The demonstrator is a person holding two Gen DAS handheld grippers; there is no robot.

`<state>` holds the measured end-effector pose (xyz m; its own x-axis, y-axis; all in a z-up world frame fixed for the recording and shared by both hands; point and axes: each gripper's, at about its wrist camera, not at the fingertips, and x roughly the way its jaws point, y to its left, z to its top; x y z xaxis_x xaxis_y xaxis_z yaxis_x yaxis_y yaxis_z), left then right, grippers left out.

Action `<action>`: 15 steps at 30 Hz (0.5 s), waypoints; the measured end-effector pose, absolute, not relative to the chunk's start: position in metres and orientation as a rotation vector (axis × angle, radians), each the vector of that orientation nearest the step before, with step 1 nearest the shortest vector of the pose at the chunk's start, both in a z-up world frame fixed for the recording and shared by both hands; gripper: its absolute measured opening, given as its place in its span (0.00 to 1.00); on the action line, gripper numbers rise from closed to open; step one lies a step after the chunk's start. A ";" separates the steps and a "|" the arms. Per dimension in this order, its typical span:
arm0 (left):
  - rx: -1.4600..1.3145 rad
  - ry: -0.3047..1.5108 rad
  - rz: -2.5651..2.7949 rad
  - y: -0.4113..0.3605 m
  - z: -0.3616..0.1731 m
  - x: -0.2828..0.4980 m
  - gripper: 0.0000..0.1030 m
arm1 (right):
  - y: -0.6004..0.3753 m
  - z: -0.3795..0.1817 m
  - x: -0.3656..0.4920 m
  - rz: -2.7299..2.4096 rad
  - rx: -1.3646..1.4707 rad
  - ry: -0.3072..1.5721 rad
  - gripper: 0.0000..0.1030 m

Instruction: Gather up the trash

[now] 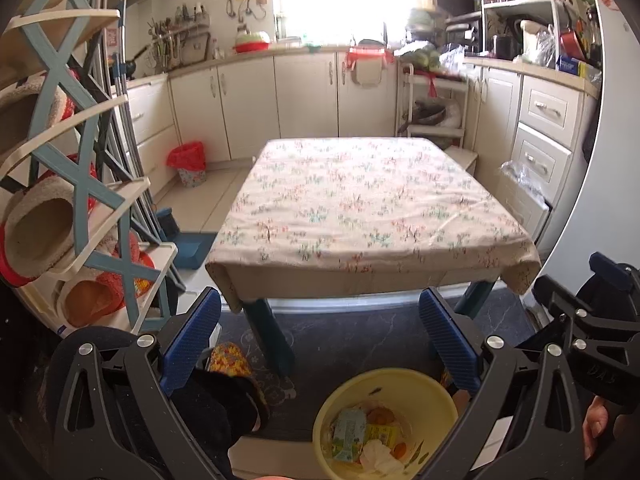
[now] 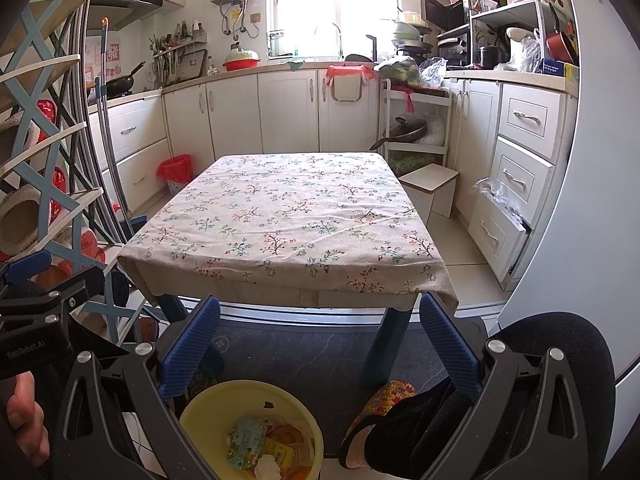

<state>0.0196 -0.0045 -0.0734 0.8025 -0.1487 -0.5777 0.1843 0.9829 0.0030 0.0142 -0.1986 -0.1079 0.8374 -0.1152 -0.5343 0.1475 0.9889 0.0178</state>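
A yellow bin (image 1: 424, 396) stands on the dark floor mat in front of the low table; it also shows in the right wrist view (image 2: 208, 404). It holds trash: a green carton (image 1: 349, 432), yellow wrappers, orange peel and crumpled tissue (image 2: 267, 467). My left gripper (image 1: 320, 340) is open and empty, held above the bin's left side. My right gripper (image 2: 320, 340) is open and empty, held above and right of the bin. The flowered tablecloth (image 2: 288, 220) on the table shows nothing lying on it.
A blue and white shoe rack (image 1: 80, 200) with slippers stands at left. A red-lined bin (image 1: 187, 163) sits by the far cabinets. A white stool (image 2: 434, 190), a trolley with a pan (image 2: 412, 128) and drawers (image 2: 516, 176) are at right. The person's slippered feet (image 2: 384, 404) flank the bin.
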 end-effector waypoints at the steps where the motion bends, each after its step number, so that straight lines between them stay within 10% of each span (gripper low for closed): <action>1: 0.059 0.602 -0.181 -0.004 -0.073 0.018 0.92 | -0.199 -0.108 0.014 -0.138 0.060 0.563 0.93; 15: 0.066 0.724 -0.195 -0.004 -0.078 0.055 0.92 | -0.223 -0.100 0.047 -0.134 0.125 0.614 0.93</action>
